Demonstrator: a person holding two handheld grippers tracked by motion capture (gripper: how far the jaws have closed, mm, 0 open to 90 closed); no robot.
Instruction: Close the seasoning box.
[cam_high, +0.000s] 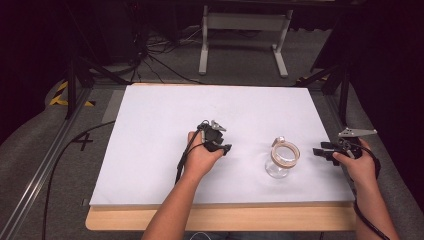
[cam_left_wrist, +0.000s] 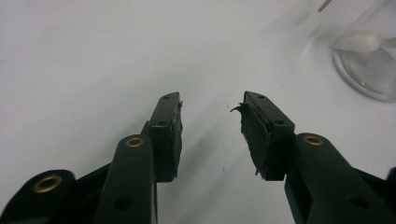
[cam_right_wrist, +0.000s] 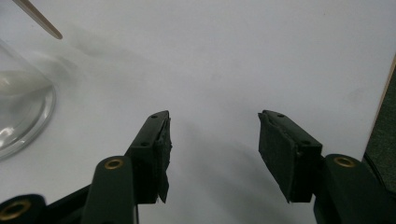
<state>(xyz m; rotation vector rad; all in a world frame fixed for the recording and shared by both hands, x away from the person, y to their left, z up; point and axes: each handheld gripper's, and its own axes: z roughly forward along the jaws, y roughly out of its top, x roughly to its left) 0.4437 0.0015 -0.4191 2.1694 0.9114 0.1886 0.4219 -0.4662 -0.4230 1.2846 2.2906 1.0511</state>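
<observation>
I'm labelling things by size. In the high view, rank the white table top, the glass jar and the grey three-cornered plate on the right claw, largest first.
1. White table top, by far the largest.
2. Glass jar, with a tan ring at its mouth.
3. Grey three-cornered plate on the right claw; it looks smaller than the jar, though not by much.

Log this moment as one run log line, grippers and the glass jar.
left gripper: open, empty | right gripper: open, empty | glass jar: upright on white table, between both grippers, untouched
</observation>
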